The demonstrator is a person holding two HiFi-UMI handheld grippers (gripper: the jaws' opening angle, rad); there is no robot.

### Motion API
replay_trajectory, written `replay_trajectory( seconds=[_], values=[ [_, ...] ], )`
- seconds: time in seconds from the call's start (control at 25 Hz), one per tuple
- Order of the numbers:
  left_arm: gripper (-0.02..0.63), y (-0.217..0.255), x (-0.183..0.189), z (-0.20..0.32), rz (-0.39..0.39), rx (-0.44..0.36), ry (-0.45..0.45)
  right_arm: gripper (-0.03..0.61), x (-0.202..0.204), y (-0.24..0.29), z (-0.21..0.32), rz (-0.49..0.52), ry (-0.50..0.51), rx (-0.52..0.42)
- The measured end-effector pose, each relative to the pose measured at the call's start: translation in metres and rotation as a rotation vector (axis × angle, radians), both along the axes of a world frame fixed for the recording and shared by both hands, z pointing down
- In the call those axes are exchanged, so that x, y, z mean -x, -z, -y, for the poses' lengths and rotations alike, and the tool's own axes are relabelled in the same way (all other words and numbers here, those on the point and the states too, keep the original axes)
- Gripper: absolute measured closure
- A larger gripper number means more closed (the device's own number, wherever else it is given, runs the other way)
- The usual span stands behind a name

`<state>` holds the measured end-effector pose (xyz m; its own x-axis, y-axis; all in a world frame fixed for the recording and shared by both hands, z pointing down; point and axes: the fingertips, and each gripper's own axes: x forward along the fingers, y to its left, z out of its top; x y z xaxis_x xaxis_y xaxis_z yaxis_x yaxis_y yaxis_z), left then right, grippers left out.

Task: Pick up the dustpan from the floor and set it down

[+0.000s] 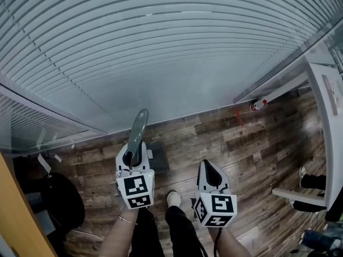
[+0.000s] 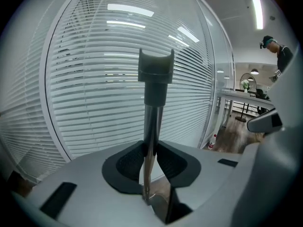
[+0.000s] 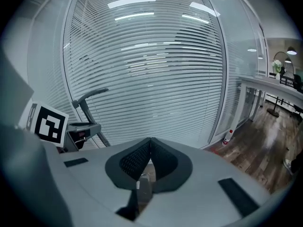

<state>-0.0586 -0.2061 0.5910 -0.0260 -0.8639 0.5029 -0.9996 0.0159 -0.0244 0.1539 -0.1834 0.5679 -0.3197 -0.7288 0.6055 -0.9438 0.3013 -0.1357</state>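
Note:
My left gripper (image 1: 133, 157) is shut on the dustpan's long grey handle (image 1: 138, 127), which rises toward the head camera. The dark pan (image 1: 159, 155) hangs below it, over the wood floor near the glass wall. In the left gripper view the metal handle (image 2: 152, 126) stands upright between the pads of the left gripper (image 2: 150, 157), with its grey end cap (image 2: 156, 72) at the top. My right gripper (image 1: 209, 170) hovers beside it on the right, shut and holding nothing; the right gripper (image 3: 150, 150) has its pads touching at the tips. The handle (image 3: 90, 109) shows in that view at the left.
A glass wall with white blinds (image 1: 161, 52) stands straight ahead. A small red-capped bottle (image 1: 258, 104) sits at its base to the right. A white desk (image 1: 328, 106) is at the far right, a black bag (image 1: 61, 202) at the left. A person (image 2: 280, 56) stands far off.

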Motion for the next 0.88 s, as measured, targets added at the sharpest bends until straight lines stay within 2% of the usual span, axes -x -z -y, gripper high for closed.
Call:
replay_trajectory(
  seconds=[0.56, 0.88],
  values=[
    [0.515, 0.001, -0.089, 0.073, -0.027, -0.021, -0.107, 0.547, -0.085, 0.005, 0.052, -0.042, -0.111, -0.072],
    [0.515, -0.002, -0.13, 0.128, -0.002, -0.03, -0.127, 0.546, -0.128, -0.001, 0.05, -0.052, -0.184, -0.064]
  ],
)
